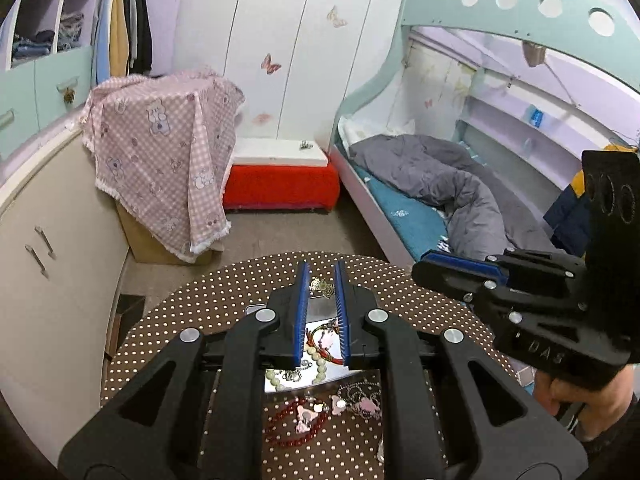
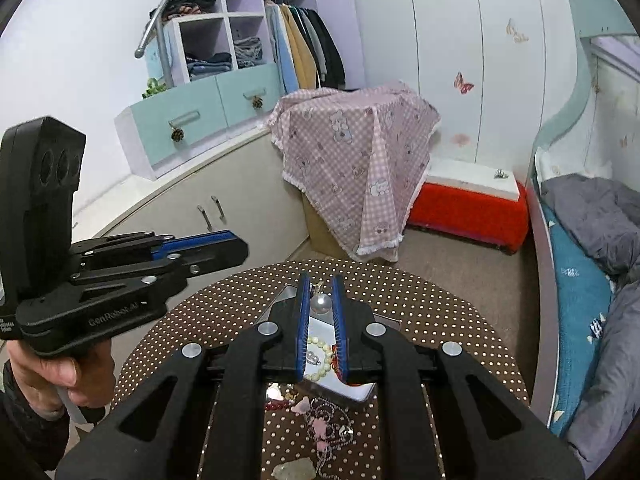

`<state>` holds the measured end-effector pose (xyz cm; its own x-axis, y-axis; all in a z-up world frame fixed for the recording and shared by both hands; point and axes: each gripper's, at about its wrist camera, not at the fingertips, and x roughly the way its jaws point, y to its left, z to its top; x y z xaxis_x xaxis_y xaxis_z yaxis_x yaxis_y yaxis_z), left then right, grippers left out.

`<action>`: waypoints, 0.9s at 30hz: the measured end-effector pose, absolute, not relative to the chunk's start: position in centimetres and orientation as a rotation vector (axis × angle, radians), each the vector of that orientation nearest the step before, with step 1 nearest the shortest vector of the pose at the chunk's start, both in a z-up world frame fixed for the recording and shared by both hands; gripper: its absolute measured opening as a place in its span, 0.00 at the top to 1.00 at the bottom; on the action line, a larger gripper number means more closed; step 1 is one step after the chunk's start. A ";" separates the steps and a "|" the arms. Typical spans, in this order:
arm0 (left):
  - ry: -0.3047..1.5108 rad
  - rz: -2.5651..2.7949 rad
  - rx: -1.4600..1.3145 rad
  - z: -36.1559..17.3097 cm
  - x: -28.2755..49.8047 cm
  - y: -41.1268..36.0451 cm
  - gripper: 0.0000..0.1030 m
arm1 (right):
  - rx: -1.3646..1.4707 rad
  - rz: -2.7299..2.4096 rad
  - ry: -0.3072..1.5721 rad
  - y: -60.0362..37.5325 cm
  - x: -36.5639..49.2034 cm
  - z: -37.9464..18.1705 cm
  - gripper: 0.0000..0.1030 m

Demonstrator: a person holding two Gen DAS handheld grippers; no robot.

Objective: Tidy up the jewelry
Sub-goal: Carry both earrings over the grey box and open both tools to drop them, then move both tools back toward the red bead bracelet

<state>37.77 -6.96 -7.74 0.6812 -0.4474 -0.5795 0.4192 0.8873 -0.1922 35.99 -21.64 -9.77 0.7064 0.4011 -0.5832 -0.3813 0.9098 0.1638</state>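
A round brown polka-dot table (image 1: 192,320) holds a shiny mirror tray (image 1: 320,308) with a pale green bead bracelet (image 1: 316,360) and a red cord piece in it. A red bead bracelet (image 1: 288,428) and pink charm chains (image 1: 360,400) lie on the cloth nearer me. My left gripper (image 1: 322,276) hovers over the tray, jaws a little apart and empty; a gold heart charm (image 1: 322,286) lies on the table beyond. My right gripper (image 2: 320,286) is closed on a silvery pearl bead (image 2: 321,303) above the tray (image 2: 320,330). Bracelet (image 2: 318,354) and chains (image 2: 328,428) show below.
A pink bear-print cloth covers a box (image 1: 160,168) behind the table. A red stool with a white top (image 1: 280,184) stands beside a bunk bed with a grey duvet (image 1: 440,184). Beige cabinets (image 1: 52,216) run along the left. A clear stone (image 2: 294,470) lies at the table's near edge.
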 end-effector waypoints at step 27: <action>0.534 -0.241 -0.091 -4.7 32.1 -0.6 0.06 | 0.189 0.263 0.575 -25.1 32.9 -7.3 0.08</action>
